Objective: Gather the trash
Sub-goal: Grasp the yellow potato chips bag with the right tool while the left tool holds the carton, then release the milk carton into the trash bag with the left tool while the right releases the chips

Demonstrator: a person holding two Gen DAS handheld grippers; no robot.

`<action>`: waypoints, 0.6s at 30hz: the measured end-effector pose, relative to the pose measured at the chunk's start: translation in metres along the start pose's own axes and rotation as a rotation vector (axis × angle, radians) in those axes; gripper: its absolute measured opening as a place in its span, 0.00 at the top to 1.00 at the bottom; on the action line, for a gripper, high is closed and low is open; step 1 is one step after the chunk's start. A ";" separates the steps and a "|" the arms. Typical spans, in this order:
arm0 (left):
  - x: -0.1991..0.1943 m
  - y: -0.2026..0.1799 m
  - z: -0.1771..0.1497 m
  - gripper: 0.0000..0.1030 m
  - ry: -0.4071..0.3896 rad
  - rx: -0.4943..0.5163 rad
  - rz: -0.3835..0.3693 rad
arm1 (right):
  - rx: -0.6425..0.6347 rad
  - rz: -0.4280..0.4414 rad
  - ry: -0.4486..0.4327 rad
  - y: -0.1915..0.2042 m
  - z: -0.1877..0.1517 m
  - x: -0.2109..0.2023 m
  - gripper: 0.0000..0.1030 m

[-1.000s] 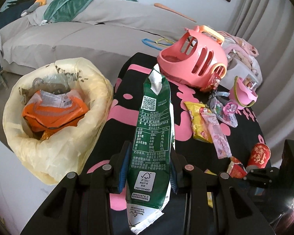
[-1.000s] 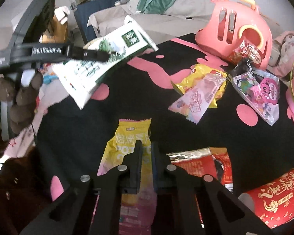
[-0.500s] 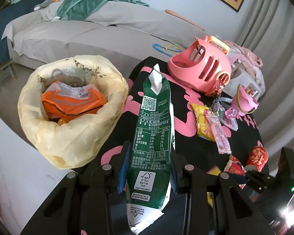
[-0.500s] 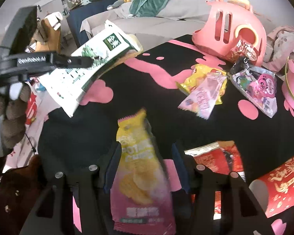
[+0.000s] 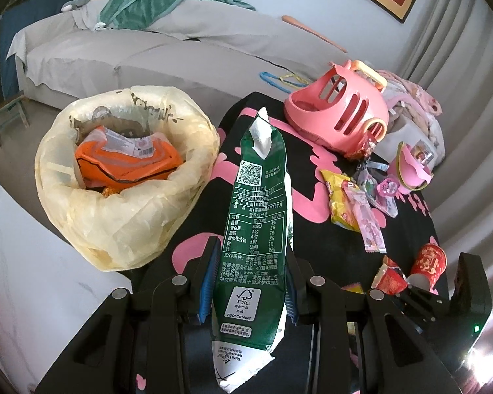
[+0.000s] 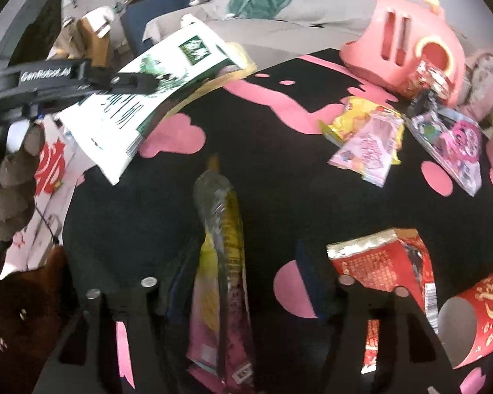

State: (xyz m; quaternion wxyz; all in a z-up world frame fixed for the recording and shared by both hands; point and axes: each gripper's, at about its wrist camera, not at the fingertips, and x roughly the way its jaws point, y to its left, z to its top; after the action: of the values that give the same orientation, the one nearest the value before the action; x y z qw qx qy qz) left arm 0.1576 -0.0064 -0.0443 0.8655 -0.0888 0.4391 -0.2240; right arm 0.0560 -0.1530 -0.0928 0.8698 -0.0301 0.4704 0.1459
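My left gripper (image 5: 251, 262) is shut on a flattened green milk carton (image 5: 256, 203), which stands upright between the blue pads. To the carton's left is a yellow trash bag (image 5: 121, 229) holding an orange packet (image 5: 128, 164). In the right wrist view, the right gripper (image 6: 246, 272) has its jaws opening wide over the black tabletop. A yellow and pink chip bag (image 6: 220, 262) stands on edge between the fingers, close to the left one, and no pad presses on it. The left gripper (image 6: 131, 80) with the carton (image 6: 167, 75) shows at the upper left there.
A red wrapper (image 6: 381, 262) and a red paper cup (image 6: 476, 312) lie right of the right gripper. Yellow and pink snack packets (image 6: 368, 138) and a pink basket (image 6: 407, 32) sit farther back. A grey sofa (image 5: 148, 49) stands behind the table.
The right gripper's jaws went from nearly shut to wide apart, and the chip bag turned from flat onto its edge. The left gripper with the carton shifted, bringing the trash bag further into view.
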 end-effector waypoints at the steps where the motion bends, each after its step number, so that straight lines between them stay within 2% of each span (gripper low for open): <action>1: 0.001 0.000 -0.001 0.66 0.003 0.000 -0.001 | -0.015 -0.009 0.007 0.002 0.001 0.001 0.38; 3: 0.001 0.000 -0.002 0.66 0.008 -0.001 -0.002 | -0.040 -0.027 0.018 0.007 0.003 0.003 0.42; 6: -0.001 0.000 -0.002 0.66 0.004 -0.002 0.001 | -0.027 -0.015 0.015 0.005 0.008 0.000 0.66; 8: -0.002 0.002 -0.002 0.66 -0.004 -0.007 0.002 | 0.011 0.026 -0.024 0.000 0.010 -0.006 0.77; 9: -0.004 0.003 -0.002 0.66 -0.008 -0.009 0.004 | 0.030 0.050 -0.036 -0.003 0.012 -0.008 0.91; 13: -0.017 0.005 0.004 0.66 -0.042 -0.010 0.011 | 0.049 0.025 -0.118 -0.012 0.025 -0.028 0.92; 18: -0.048 0.007 0.020 0.66 -0.145 -0.006 0.023 | 0.030 0.003 -0.235 -0.013 0.059 -0.068 0.92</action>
State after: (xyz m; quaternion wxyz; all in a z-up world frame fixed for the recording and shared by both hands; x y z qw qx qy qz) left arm 0.1507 0.0213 0.0000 0.8973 -0.1025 0.3768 -0.2057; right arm 0.0719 -0.1699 -0.0048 0.9190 0.0010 0.3674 0.1428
